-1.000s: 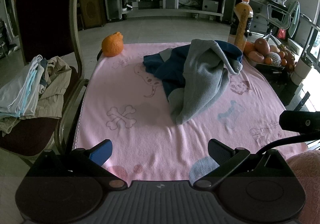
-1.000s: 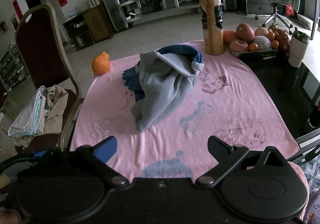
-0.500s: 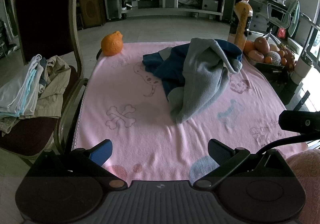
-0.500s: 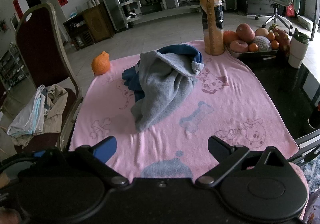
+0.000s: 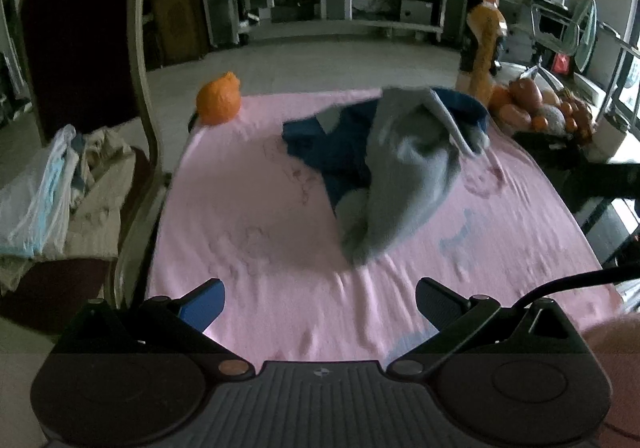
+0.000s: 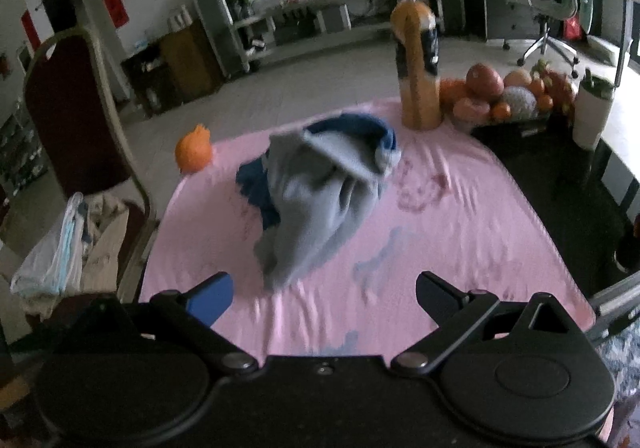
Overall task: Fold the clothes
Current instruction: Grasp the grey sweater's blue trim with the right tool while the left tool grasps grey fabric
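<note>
In the left wrist view, the left gripper (image 5: 318, 302) hung over the near edge of the table (image 5: 248, 215), which had a pink cloth on it. Its two fingers were wide apart. They held nothing and touched nothing. The clothes (image 5: 400, 171), a grey top bunched up over a blue one, lay in a heap past the middle of the table, toward the far right corner, well away from the fingers. An orange (image 5: 218, 103) sat at the far left corner. A bottle (image 5: 482, 47) stood at the far right corner, with a pile of fruit (image 5: 540, 107) just beside it. A chair (image 5: 76, 59) stood by the left edge, with more clothes lying on its seat. The picture was blurry.

In the right wrist view, the right gripper (image 6: 324, 298) also hung over the near edge. Its fingers were wide apart too, with nothing between them. The clothes (image 6: 320, 203) lay in front of it, near the middle of the table (image 6: 460, 232), and the low tip of the grey top came close to the left finger (image 6: 212, 298). I could not tell if they touched. The bottle (image 6: 416, 67) stood at the far edge, with the fruit (image 6: 508, 95) to its right. The orange (image 6: 194, 153) sat at the far left corner.
</note>
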A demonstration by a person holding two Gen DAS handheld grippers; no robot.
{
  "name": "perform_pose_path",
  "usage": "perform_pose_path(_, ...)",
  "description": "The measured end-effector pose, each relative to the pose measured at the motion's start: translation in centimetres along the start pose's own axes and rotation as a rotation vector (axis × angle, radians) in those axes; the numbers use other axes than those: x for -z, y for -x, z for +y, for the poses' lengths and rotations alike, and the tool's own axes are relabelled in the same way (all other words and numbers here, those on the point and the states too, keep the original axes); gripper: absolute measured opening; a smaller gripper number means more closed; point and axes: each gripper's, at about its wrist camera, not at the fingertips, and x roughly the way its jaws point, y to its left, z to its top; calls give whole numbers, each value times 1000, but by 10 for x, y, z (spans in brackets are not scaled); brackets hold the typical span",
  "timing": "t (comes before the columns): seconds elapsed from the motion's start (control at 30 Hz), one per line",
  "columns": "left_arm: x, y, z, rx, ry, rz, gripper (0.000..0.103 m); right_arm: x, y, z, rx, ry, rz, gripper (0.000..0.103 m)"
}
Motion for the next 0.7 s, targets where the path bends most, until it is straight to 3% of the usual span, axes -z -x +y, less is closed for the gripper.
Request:
perform_pose_path(0.1, -17, -11, 11, -7, 29, -25, 102, -24, -5, -7, -8, -10, -94, 102)
perform_pose_path(0.23, -32, -41, 21, 5, 75, 4, 96, -53, -28, -24, 0, -53, -197, 103)
perform_pose_path(0.33, -33, -67, 20, 25, 94, 34, 93, -65, -66, -44, -17, -119, -141, 102)
perform_pose_path(0.4, -32, -80, 18, 12, 93, 20, 93, -67, -96, -63, -72, -238, -66, 96)
perform_pose_path(0.53, -32, -103, 15, -15, 78, 4, 92, -64, -147, -96, -97, -481, -16, 62)
perform_pose_path(0.57, -31, -108, 17, 13, 88, 17, 92, -63, -160, -103, -86, -526, -14, 57)
perform_pose_path(0.67, -26, -122, 26, 109, 133, 50, 87, -62, -199, -115, -52, -557, 9, 56)
perform_pose_path(0.7, -24, -126, 28, 128, 146, 56, 79, -63, -212, -117, -47, -557, 16, 56)
